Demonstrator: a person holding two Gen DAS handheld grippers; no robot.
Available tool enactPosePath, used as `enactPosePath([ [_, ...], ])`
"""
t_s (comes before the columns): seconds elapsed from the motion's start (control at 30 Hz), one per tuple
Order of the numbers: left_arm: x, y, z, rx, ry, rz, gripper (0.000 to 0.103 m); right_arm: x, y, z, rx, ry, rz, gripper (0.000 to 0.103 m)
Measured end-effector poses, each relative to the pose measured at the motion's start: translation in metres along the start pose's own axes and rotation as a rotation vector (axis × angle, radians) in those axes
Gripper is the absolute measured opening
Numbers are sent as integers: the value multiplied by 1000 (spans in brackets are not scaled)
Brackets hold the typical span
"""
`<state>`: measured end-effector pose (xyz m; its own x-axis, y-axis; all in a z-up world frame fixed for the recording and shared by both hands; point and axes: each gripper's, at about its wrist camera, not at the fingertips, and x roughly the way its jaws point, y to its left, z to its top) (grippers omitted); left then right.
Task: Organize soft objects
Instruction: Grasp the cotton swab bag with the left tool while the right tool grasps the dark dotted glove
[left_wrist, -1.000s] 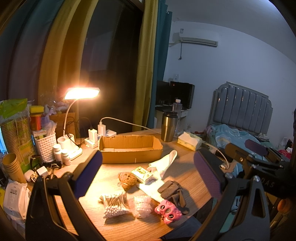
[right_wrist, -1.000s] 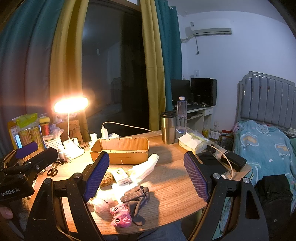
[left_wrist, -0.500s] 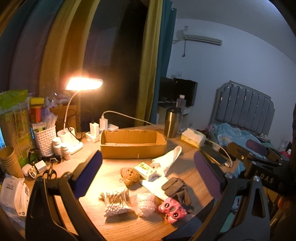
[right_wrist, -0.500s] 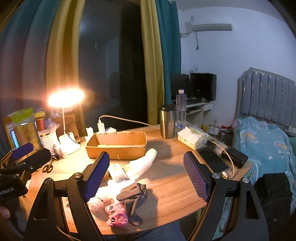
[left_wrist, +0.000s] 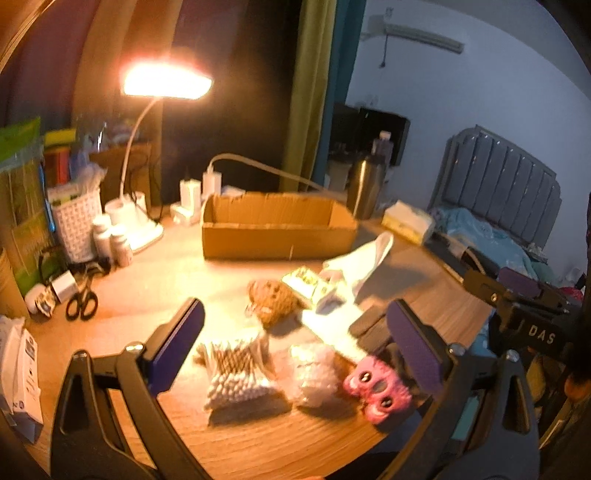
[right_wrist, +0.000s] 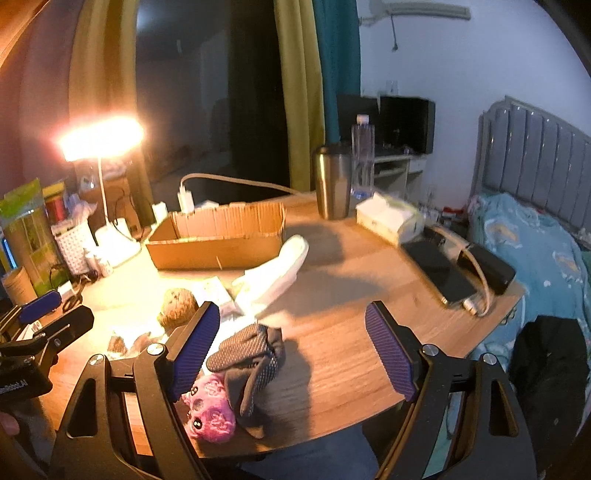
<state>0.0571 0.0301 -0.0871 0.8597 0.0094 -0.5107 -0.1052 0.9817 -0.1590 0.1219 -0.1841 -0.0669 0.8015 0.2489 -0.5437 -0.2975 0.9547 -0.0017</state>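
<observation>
An empty cardboard box stands at the back of the wooden table. In front of it lie a white sock, a brown plush ball, a grey glove, a pink plush toy, a bag of cotton swabs and a bubble-wrap pack. My left gripper is open above the swabs and bubble wrap. My right gripper is open above the glove and the near table edge.
A lit desk lamp, a white basket, bottles and scissors crowd the left side. A steel tumbler, tissue pack, phone and power bank sit at the right. A bed is beyond.
Both grippers have moved forward and down toward the table, so the soft items look larger and closer. Both stay open and nothing has been picked up.
</observation>
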Motion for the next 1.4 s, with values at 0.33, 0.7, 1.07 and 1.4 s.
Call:
enactPosePath([
  [0.33,51,28,-27,-53,164,80,99,53,3,-16,-7,141,35,84],
  [0.7,93,49,-45,-77,310,133,99,110,1,-23,5,281,53,84],
  [1.07,107,47,-48,-54,366,135,64,131,4,-27,-1,361,129,60],
  [1.4,96,46,-45,-60,336,129,46,110,2,-14,-16,290,130,27],
])
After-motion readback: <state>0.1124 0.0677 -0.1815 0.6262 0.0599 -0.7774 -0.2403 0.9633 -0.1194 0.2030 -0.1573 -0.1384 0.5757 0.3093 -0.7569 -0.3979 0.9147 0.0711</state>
